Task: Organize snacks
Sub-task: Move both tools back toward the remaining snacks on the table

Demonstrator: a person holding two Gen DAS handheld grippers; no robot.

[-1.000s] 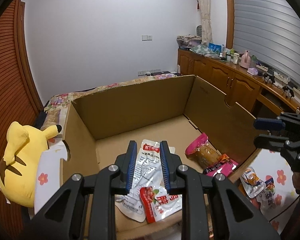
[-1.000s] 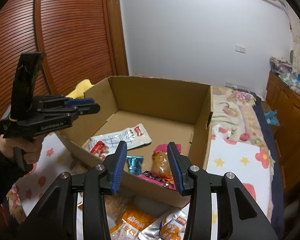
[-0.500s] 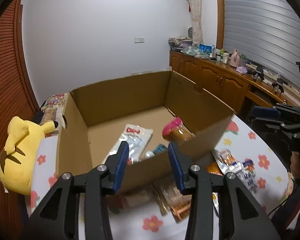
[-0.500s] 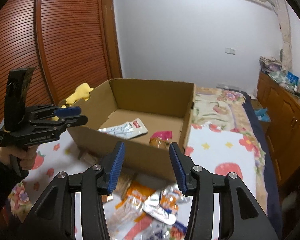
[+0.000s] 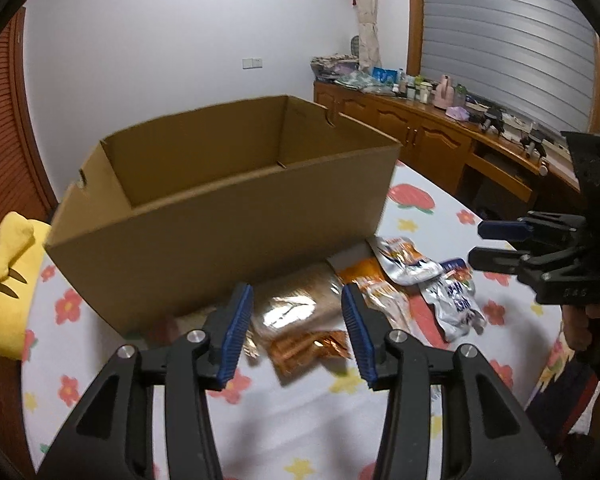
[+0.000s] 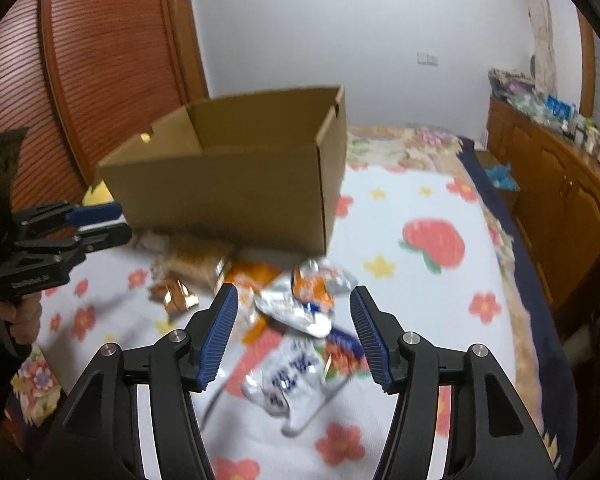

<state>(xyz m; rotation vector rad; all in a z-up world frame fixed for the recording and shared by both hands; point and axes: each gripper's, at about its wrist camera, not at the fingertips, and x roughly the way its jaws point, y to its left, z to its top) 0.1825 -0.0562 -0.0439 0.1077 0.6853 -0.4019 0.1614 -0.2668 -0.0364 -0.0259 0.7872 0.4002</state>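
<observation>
Cardboard box (image 5: 228, 216): on the bed (image 6: 420, 288), now seen from lower, contents hidden.
Snack packets (image 6: 296, 312): loose on the bed, just before the box.
Left claw (image 5: 296, 330), right claw (image 6: 294, 332): withdrawn from the box, both agape, empty; next pickup likely.

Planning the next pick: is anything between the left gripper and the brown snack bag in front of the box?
Nothing visible. The left gripper is open, and the brown snack bag lies exposed on the blanket just beyond its fingertips, in front of the cardboard box.
</observation>
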